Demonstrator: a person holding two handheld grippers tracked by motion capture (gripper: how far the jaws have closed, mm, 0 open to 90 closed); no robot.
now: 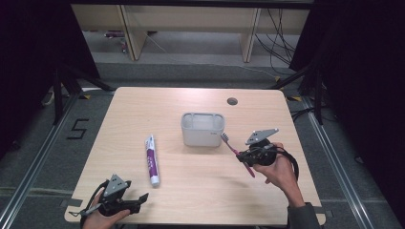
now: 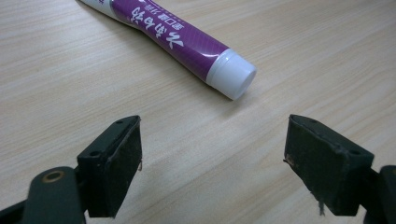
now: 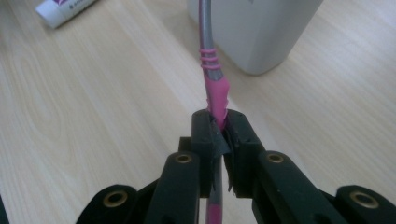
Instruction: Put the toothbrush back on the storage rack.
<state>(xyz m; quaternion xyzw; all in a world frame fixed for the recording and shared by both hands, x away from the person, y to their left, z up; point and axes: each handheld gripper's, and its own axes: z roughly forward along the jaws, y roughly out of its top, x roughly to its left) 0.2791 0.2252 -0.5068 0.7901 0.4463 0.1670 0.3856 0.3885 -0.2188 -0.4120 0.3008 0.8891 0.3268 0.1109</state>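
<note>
Currently we hold a toothbrush [image 1: 237,155] clamped in the right gripper [image 1: 244,157], beside the grey bin [image 1: 202,129]. Left gripper [image 1: 142,197]: jaws apart, nearer us than the toothpaste tube [image 1: 151,159].

toothbrush [image 1: 235,151]: pink-grey, tilted, head beside cup rim | cup [image 1: 202,129]: grey, upright, table centre | toothpaste tube [image 1: 151,159]: purple-white, flat, left of cup, cap toward the person
</note>
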